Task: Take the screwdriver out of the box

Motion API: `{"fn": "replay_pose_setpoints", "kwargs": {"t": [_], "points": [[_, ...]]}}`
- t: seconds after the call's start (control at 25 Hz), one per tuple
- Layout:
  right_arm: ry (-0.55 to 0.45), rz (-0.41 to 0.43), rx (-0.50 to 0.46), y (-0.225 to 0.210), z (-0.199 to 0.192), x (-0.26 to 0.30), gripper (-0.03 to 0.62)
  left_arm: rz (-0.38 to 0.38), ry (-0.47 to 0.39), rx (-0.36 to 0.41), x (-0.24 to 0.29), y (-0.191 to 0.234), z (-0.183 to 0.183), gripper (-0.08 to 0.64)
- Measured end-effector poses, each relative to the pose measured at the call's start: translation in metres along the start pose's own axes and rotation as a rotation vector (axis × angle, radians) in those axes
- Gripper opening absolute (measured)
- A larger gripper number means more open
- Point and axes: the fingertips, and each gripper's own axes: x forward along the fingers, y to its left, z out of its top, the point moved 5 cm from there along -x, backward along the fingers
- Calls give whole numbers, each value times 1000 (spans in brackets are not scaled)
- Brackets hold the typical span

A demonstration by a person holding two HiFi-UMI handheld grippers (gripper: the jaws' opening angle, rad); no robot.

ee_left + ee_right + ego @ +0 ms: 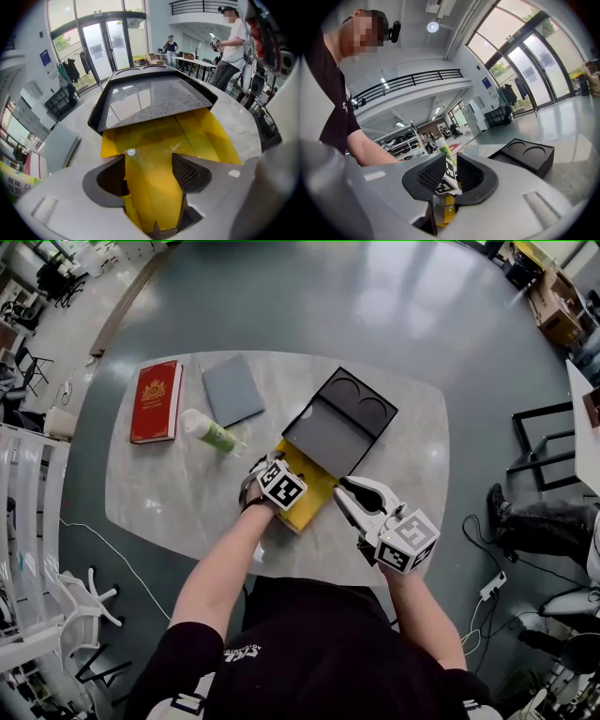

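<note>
A black box lies open at the middle of the table, its grey-lined lid tilted up behind a yellow inner tray. My left gripper points steeply down over the tray's near end. In the left gripper view its jaws stand wide open, with only the yellow tray floor showing between them. No screwdriver can be made out in any view. My right gripper hovers just right of the tray, pointing nearly level at it. Its jaws are a narrow gap apart with nothing in them.
A red book, a grey notebook and a lying green-and-white bottle sit on the table's far left. The pale table ends close to me. A person stands in the background, and a black frame stands at the right.
</note>
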Motion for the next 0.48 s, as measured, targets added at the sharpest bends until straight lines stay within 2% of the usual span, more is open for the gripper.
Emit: {"fn": "replay_pose_setpoints", "kwargs": {"t": [0.12,0.28,0.48], "points": [[-3,3,3,0,1,1,83,-7,6,2,-1,-1,-2,298],[-10,10,3,0,2,3,81,20,16,15,-7,-2,-8,305],[-5,33,-4,4,5,9,80,22,33,-15,-17,-5,-23,304]]}}
